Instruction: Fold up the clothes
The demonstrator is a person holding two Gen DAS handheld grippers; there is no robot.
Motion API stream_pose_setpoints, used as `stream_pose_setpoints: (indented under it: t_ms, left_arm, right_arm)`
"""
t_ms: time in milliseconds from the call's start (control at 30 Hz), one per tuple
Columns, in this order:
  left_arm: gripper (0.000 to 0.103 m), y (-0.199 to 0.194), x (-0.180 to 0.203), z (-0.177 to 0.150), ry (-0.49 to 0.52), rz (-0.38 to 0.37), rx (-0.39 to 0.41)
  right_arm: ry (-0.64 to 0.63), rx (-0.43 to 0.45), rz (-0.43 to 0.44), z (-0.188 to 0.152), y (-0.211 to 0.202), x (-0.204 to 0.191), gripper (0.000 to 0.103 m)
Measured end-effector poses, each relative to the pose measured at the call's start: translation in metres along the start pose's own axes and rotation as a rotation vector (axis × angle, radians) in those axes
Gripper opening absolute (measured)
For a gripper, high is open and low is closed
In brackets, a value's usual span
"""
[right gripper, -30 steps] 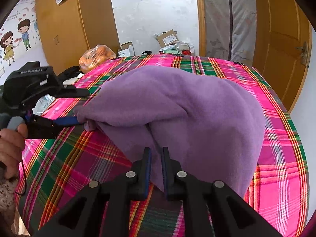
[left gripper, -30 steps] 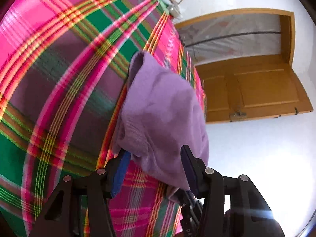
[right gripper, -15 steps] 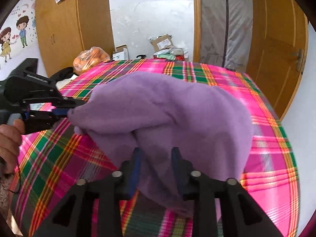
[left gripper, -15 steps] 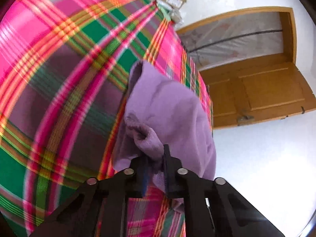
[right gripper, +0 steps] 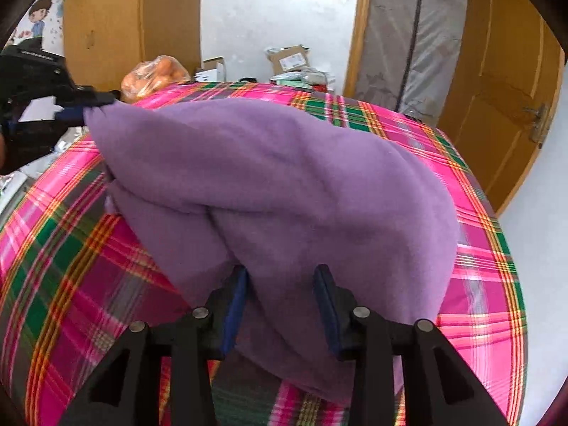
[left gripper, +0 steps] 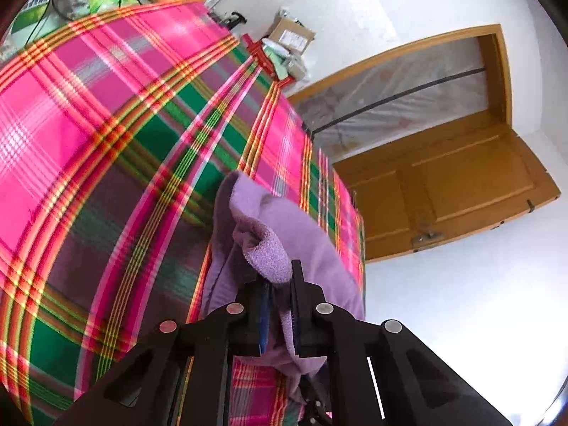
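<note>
The left gripper (left gripper: 278,284) is clamped narrow on a bunched corner of the purple fleece garment (left gripper: 284,245); a nub of the cloth pokes out past the fingertips, and more fabric hangs down below the jaws. Ahead of this claw the garment runs away across the plaid bedspread (left gripper: 117,149), which fills everything to its left, and a wooden door (left gripper: 458,191) stands off to its right.

The right gripper (right gripper: 280,284) stands wide, its two blue-padded fingers apart with the fleece draped between and over them. It grips nothing; whether the pads touch the cloth is hard to tell. From this claw the garment (right gripper: 284,181) rises as one soft mound straight ahead and reaches to the far left, where the other gripper (right gripper: 80,106) pinches its corner and lifts it off the bedspread (right gripper: 475,259). Beyond the bed lie a bag of oranges (right gripper: 152,74) and a cardboard box (right gripper: 289,58).

The garment appears to be mid-fold, held at a single corner.

The risks seem to follow from that one-sided hold. If the left corner is pulled further while the right claw stays open, the fleece will likely drag and slump into a heap instead of laying flat. The thick, bunched pinch could also creep out of the left jaws under the cloth's own weight. If the right claw closes where it stands, it may catch several layers at once and lock in a crooked crease.
</note>
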State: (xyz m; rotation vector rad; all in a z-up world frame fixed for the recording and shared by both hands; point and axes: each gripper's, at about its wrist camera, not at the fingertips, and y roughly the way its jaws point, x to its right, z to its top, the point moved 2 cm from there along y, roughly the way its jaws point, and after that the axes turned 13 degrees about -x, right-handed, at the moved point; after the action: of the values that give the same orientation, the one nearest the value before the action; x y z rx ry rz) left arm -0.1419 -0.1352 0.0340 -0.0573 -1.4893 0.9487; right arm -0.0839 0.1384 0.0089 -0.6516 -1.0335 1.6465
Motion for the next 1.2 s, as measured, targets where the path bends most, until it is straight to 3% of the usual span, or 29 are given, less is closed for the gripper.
stream_pose_setpoints:
  t_ms: [67,100,200,567,967,1067,1200]
  left_arm:
    - [0.009,-0.009,-0.004,-0.002,0.003,-0.003,0.01]
    - [0.009,-0.011,-0.004,-0.002,0.005,-0.004,0.012]
    - [0.009,-0.017,-0.006,-0.005,0.011,-0.005,0.017]
    - [0.009,-0.071,0.008,-0.025,0.064,-0.028,0.11]
    - [0.009,-0.164,0.021,-0.036,0.131,-0.023,0.334]
    - [0.009,-0.165,0.021,-0.027,0.133,0.008,0.345]
    - [0.009,-0.144,0.016,-0.002,0.124,0.051,0.302]
  right_arm:
    - [0.009,0.0,-0.029,-0.001,0.0,0.001,0.025]
    - [0.014,-0.002,-0.047,-0.002,0.0,0.002,0.013]
    - [0.037,0.019,-0.043,-0.002,-0.008,0.004,0.007]
    - [0.047,0.216,-0.029,0.007,-0.085,-0.004,0.006]
    - [-0.065,0.382,0.102,0.019,-0.151,-0.046,0.006]
    - [-0.073,0.373,0.126,0.028,-0.147,-0.045,0.006]
    - [-0.074,0.31,0.117,0.042,-0.123,-0.042,0.006]
